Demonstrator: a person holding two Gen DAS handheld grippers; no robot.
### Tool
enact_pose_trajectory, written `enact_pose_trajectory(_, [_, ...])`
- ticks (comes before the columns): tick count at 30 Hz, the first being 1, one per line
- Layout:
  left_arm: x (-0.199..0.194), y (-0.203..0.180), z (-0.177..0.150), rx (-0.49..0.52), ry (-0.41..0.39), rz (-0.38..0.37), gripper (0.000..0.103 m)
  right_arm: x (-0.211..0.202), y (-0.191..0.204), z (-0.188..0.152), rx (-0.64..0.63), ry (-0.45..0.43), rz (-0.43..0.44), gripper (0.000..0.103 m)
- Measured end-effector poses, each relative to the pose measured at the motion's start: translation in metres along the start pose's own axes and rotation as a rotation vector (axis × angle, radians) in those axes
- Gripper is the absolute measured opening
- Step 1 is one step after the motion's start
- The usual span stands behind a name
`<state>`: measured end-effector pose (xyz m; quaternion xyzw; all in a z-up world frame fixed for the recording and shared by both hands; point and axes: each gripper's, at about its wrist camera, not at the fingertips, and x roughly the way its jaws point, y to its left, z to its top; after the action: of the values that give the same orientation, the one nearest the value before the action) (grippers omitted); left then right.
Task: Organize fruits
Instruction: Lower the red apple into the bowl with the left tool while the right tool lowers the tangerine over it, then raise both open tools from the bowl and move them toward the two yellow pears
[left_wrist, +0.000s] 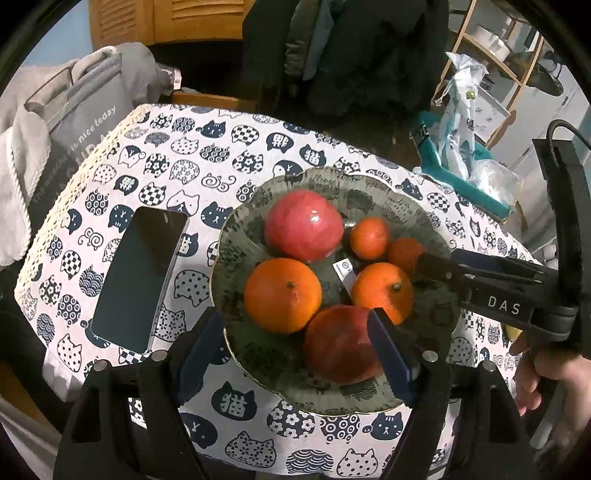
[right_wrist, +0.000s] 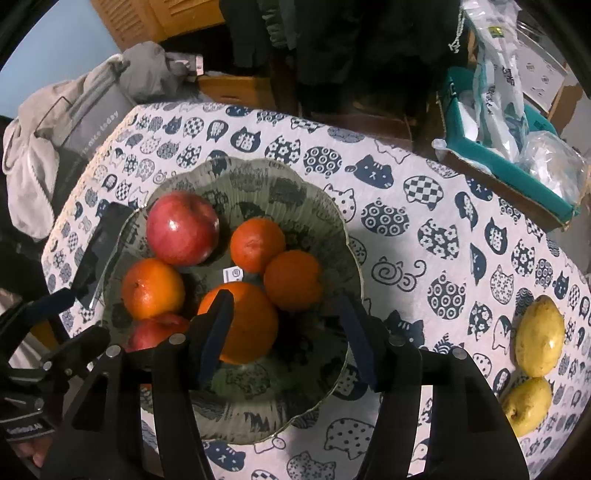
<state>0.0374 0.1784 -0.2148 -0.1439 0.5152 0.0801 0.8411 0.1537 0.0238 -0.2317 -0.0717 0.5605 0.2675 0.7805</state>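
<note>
A grey-green patterned plate (left_wrist: 258, 354) (right_wrist: 258, 398) on the cat-print tablecloth holds two red apples (left_wrist: 303, 225) (left_wrist: 338, 345) and several oranges (left_wrist: 282, 295) (right_wrist: 240, 321). My left gripper (left_wrist: 295, 347) hovers open over the plate's near side, its right finger in front of the nearer apple without pressing it. My right gripper (right_wrist: 286, 332) is open above the plate, its left finger over the large orange, nothing gripped. Two yellow fruits (right_wrist: 539, 334) (right_wrist: 528, 404) lie on the cloth to the right of the plate.
A dark phone (left_wrist: 140, 280) lies flat left of the plate. A teal box (right_wrist: 509, 162) with plastic bags stands at the table's far right corner. Grey clothing (left_wrist: 55, 122) is heaped at the far left. A hand (left_wrist: 546, 384) holds the right gripper's handle.
</note>
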Motion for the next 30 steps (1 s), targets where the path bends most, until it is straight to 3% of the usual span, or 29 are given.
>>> enact_pose_trajectory(16, [-0.043,-0.021,0.009,0.028,-0.097,-0.033,0.081,-0.088,-0.017,-0.003,0.027,-0.172,-0.072,0.064])
enact_pose_trajectory(30, [-0.084,-0.072,0.013,0.119,-0.188,-0.081,0.086,-0.168,-0.040,-0.038,0.025,-0.286,-0.164,0.071])
